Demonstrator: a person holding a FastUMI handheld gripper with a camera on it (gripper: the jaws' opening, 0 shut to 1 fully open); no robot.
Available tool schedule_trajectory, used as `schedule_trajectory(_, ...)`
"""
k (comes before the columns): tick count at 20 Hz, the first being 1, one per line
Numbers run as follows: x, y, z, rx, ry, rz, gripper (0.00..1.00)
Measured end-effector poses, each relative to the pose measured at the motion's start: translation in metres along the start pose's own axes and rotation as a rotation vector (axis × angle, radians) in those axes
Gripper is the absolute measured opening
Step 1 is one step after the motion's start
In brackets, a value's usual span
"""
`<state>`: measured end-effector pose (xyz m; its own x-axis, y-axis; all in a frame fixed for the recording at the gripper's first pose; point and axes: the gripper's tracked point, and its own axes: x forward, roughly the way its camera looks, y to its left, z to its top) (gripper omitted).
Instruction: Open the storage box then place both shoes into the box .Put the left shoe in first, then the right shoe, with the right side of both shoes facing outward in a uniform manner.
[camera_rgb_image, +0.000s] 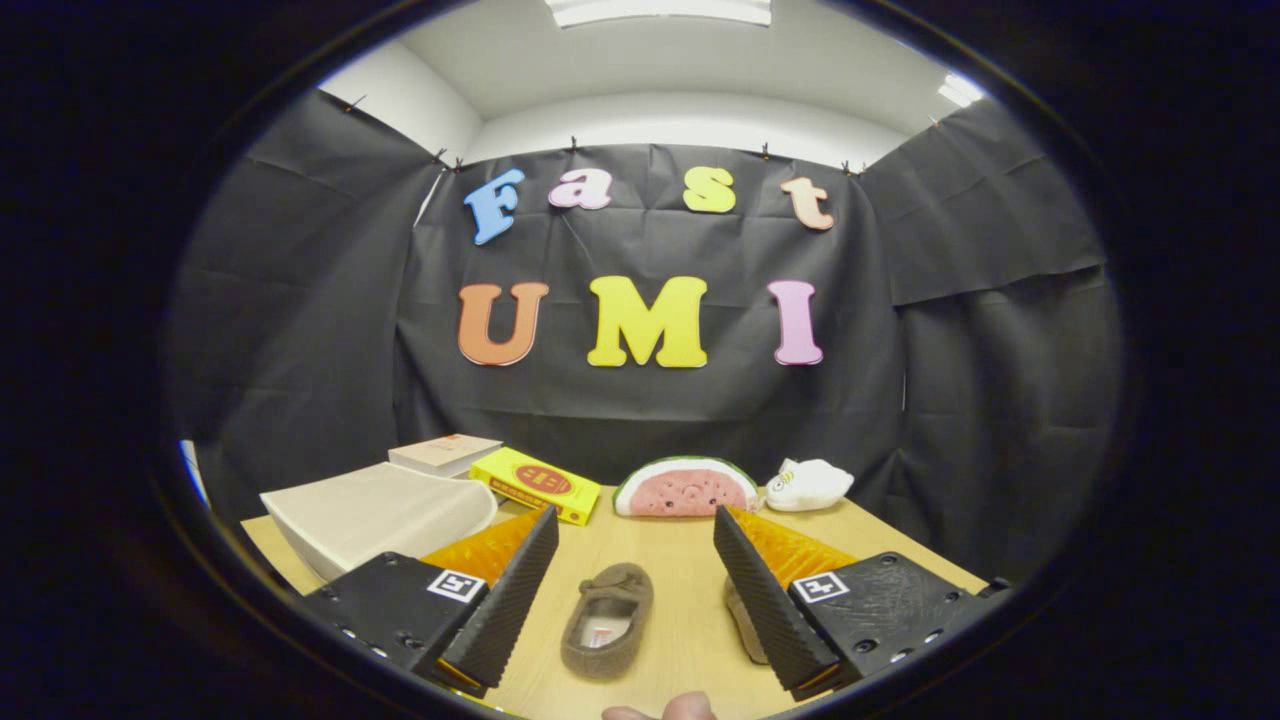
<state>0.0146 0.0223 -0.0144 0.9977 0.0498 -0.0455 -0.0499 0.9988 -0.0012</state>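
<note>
A: Hovering over the table (680, 560), gripper (635, 580) spread wide, nothing held. One brown shoe (607, 620) lies on the wood between the fingers, toe pointing away, opening up.

B: Second shoe?

A: Partly hidden behind the right finger (760, 590). I see a brown edge (742, 622) low beside it, touching the table. Can't tell which one is the left shoe from here.

B: Box?

A: Pale storage box (375, 515) sits beyond the left finger, at the table's left side. Lid looks shut to me, but the angle is poor; can't confirm.

B: So which step?

A: My read: the very start. Box not yet opened, both shoes out on the table. Next move should be toward the box, not the shoes: swing left, get a finger under the lid edge, lift. Shoes wait.

B: Anything in the way?

A: Clutter at the back. Yellow carton (535, 485) just beside the box's far corner, a flat beige packet (445, 452) behind that. Watermelon-slice toy (685, 488) dead ahead, white plush toy (808, 483) to its right. All beyond the fingers, well apart from the shoes. The carton is the only risk; a lid swinging back may hit it.

B: Anything else?

A: Fingertip (660, 710) of the person holding the rig pokes in under the gripper. Harmless.
</note>
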Motion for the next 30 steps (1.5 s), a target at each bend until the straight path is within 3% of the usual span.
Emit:
schedule_trajectory(19,0.024,0.060,-0.015,0.011,0.047,0.106,0.95)
schedule_trajectory(30,0.050,0.132,-0.030,0.077,0.078,0.265,0.95)
